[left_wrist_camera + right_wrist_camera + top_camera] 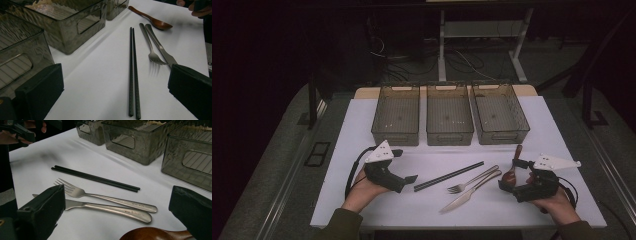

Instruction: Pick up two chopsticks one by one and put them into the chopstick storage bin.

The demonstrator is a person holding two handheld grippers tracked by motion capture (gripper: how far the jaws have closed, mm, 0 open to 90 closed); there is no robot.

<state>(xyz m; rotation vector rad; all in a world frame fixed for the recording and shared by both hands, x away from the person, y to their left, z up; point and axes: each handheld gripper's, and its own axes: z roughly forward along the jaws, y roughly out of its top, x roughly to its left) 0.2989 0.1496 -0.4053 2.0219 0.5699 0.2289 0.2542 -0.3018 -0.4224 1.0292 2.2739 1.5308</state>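
Observation:
A pair of black chopsticks (449, 176) lies on the white mat (362, 130), and it runs straight away from my left gripper (115, 75) in the left gripper view. My left gripper (404, 165) is open and holds nothing, just left of the chopsticks' near end. A steel fork (474, 179) and a knife (469, 193) lie side by side to their right. My right gripper (511, 174) is open too. The bowl of a wooden spoon (150, 233) lies on the mat between its jaws, untouched, with the handle (517, 151) pointing away.
Three smoky clear bins stand in a row at the back of the mat: left (396, 116), middle (449, 116), right (499, 114). The table's front edge is close under both hands. Dark floor and table legs lie beyond.

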